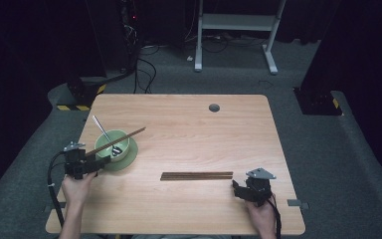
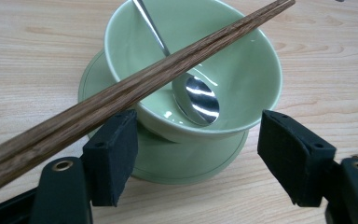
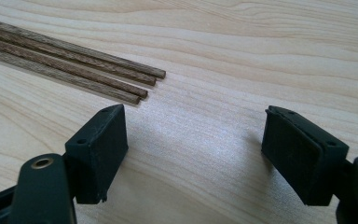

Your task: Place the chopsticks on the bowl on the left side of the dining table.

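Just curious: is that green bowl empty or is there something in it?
Not empty: a spoon lies inside the bowl, and chopsticks rest across its rim.

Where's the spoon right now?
In the high view the spoon sits inside the green bowl at the table's left, under the chopsticks lying across the rim.

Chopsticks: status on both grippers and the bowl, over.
Left gripper open at bowl. Chopsticks resting across bowl rim. Right gripper open, empty, beside spare chopsticks.

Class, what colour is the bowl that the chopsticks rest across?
The bowl is pale green, matching its saucer; the left gripper view shows it best.
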The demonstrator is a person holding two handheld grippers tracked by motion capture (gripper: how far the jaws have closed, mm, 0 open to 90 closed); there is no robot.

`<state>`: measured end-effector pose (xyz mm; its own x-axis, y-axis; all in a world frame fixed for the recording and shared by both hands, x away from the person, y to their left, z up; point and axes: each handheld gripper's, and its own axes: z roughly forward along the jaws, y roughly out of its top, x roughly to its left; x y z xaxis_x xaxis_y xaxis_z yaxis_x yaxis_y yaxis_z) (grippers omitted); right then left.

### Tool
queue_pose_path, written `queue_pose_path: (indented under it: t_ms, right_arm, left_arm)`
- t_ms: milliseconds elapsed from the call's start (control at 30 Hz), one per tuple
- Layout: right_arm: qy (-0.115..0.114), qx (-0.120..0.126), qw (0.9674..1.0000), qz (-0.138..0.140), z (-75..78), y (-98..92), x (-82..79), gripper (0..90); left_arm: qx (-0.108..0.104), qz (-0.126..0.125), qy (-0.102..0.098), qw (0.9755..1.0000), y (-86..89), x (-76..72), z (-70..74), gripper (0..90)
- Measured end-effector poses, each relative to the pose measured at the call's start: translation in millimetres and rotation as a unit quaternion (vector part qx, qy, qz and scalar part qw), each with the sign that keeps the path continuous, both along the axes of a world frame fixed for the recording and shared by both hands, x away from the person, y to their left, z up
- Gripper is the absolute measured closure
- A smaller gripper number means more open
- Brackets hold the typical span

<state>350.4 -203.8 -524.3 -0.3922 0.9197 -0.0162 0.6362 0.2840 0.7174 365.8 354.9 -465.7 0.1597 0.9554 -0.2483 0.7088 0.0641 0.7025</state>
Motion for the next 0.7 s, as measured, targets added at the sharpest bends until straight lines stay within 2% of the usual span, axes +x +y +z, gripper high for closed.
queue_pose_path:
  t_ms: [700]
  right_arm:
    - [0.0,0.0,1.0,0.0,0.0,0.0,0.0,22.1]
  left_arm:
    - [-0.001,0.008,0.003,1.0,3.2,9.0,-1.4,28.3]
